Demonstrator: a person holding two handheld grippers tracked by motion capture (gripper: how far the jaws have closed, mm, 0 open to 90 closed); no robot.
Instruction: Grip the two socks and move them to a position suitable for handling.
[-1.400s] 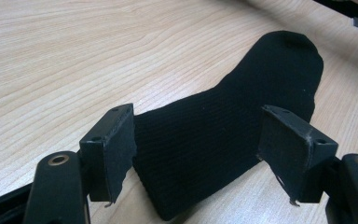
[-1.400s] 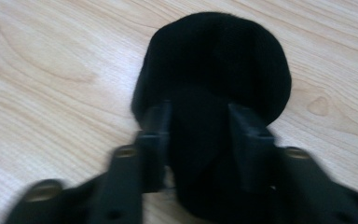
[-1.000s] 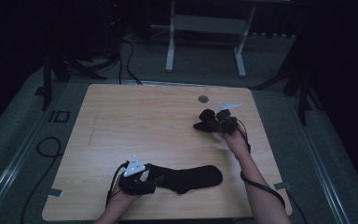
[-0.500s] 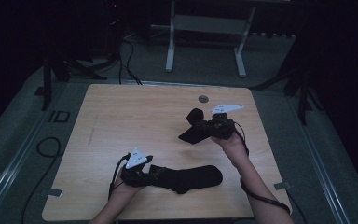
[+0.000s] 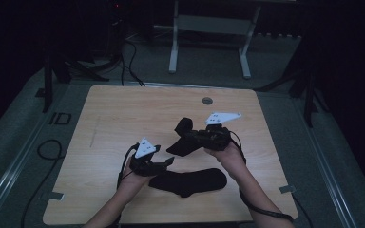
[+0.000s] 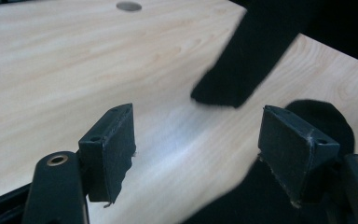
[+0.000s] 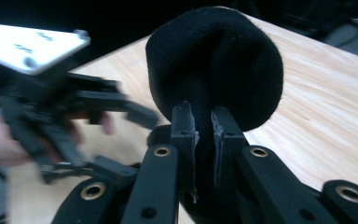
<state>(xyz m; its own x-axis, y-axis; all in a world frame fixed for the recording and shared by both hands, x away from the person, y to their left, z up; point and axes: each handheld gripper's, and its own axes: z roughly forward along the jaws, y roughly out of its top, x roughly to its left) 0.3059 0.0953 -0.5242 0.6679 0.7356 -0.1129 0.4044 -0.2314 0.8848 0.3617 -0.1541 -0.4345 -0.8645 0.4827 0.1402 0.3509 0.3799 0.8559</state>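
Pale wood-grain table top [image 5: 123, 123], smooth, faintly sheened under the light, with a small grey metal-looking disc [image 5: 207, 100] set in near the far edge. Two black socks of soft matt knit cloth: one [image 5: 190, 181] flat on the wood, the other [image 7: 214, 65] fuzzy, pinched between the right gripper [image 7: 204, 140] pads. Matt black plastic arms with brass-coloured rivets on both grippers; left gripper [image 6: 196, 154] pads [image 6: 112, 149] dull, rubbery, frayed at the edges. Flat matt grey plate [image 5: 223, 117] on top.
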